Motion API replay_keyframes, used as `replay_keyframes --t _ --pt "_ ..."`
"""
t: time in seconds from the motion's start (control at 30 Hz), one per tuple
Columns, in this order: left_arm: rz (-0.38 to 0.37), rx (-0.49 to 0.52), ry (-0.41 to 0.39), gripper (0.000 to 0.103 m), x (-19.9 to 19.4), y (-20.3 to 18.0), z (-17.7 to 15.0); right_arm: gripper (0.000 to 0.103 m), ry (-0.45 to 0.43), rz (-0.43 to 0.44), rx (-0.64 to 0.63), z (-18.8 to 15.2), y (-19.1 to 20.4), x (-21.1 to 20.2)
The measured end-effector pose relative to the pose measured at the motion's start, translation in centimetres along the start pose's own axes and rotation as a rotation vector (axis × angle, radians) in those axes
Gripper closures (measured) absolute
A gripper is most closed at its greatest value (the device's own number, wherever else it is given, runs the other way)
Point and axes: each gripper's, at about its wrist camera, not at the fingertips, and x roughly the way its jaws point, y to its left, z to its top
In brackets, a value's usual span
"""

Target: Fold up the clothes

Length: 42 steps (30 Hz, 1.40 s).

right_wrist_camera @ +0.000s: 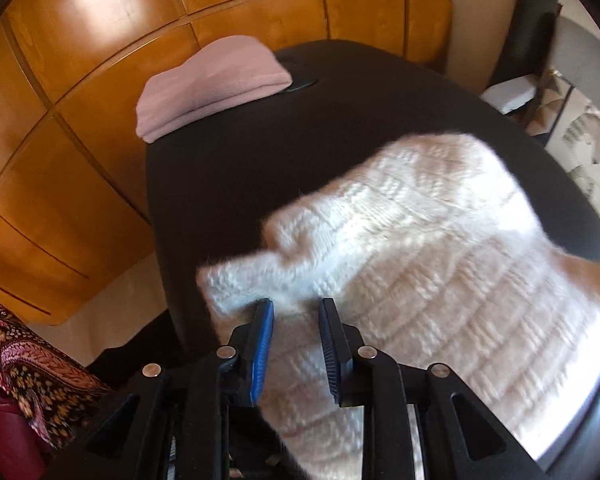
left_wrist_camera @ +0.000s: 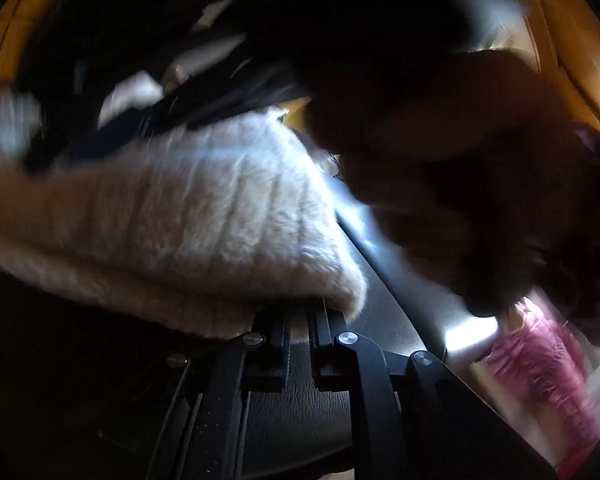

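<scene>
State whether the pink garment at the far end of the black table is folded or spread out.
Folded. The pink garment lies as a compact, layered stack with neat edges on the black table, beside the wooden cabinets.

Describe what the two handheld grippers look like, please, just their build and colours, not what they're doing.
Both are black, angular, two-finger tools. The right gripper has flat fingers lined with pads, blue and ribbed on one finger, dark and ribbed on the other, with round silver screws on the linkage bars. The left gripper shows the same black bars, silver screws and a blue pad edge. No cables, markings or sleeves are visible.
</scene>
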Motion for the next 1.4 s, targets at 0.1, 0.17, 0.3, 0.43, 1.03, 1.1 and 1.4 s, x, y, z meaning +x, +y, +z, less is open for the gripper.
replay_keyframes --t 0.1,0.17,0.3,0.43,1.03,1.1,1.4 --pt "0.019 0.017 -0.055 0.095 -1.3 0.2 0.7 0.080 -0.023 0.057 0.056 0.3 -0.4 0.4" --pt "0.024 0.015 -0.062 0.095 -1.8 0.7 1.6 0.080 -0.072 0.095 0.117 0.1 -1.1 -0.7" --pt "0.066 -0.042 -0.174 0.094 -4.6 2.3 3.4 0.077 -0.303 0.075 0.294 -3.0 -3.1 -7.1" --pt "0.025 -0.055 -0.176 0.092 -6.4 3.5 5.0 0.075 -0.446 0.023 0.395 -8.7 -3.9 -12.2" --pt "0.314 -0.031 -0.162 0.048 -9.7 8.6 8.4 0.073 -0.375 -0.364 0.352 -18.9 3.9 -7.2" --pt "0.320 -0.024 -0.119 0.048 -8.9 8.9 8.7 0.073 -0.399 -0.387 0.351 -18.8 4.2 -6.6" --pt "0.327 -0.066 0.081 0.042 -4.2 9.7 8.7 0.073 -0.383 -0.561 0.297 -16.6 4.1 -3.4"
